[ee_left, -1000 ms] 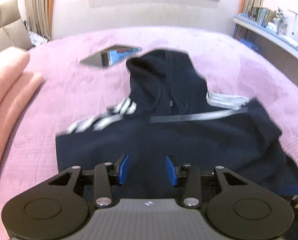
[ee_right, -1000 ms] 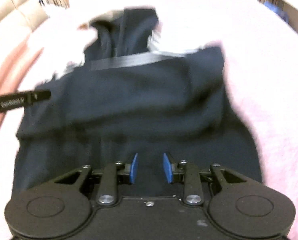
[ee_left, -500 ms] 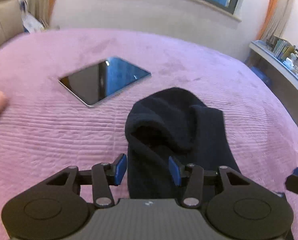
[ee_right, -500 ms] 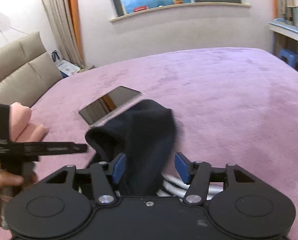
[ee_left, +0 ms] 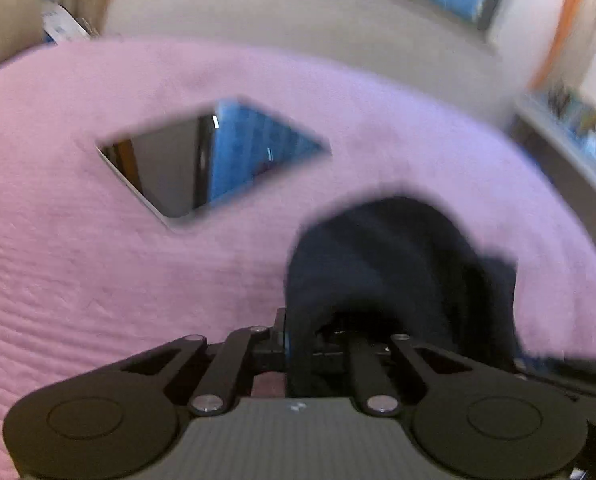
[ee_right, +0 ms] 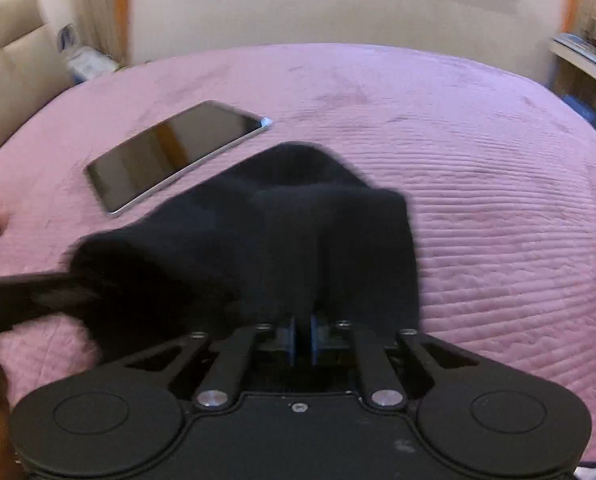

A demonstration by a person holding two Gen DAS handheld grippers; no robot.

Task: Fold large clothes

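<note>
From the left wrist view, a tablet (ee_left: 213, 160) lies flat on the pink bedspread (ee_left: 77, 280) at about ten o'clock from the left claw (ee_left: 318, 340), its dark glass reflecting blue window light. The frame is motion-blurred. At about one o'clock from the same claw the dark navy garment (ee_left: 398, 264) humps up from the bed, its near edge dropping straight into the claw. The left claw's fingers are drawn close together with that dark cloth bunched between them, so it pinches the garment; the cloth hides most of the blue pads. At the lower right edge of this view a dark piece of the other gripper shows, too blurred to read.

From the right wrist view, the tablet (ee_right: 177, 156) sits at about eleven o'clock from the right claw (ee_right: 302, 340), close beside the garment's far left edge. The garment (ee_right: 298, 232) spreads from nine o'clock across to one o'clock, mounded over the bedspread (ee_right: 498, 208). The right claw's blue pads (ee_right: 291, 340) stand nearly pressed together, with the garment's near hem caught in the narrow slit between them. At the far left, a blurred black bar of the left gripper meets the cloth's left end.
</note>
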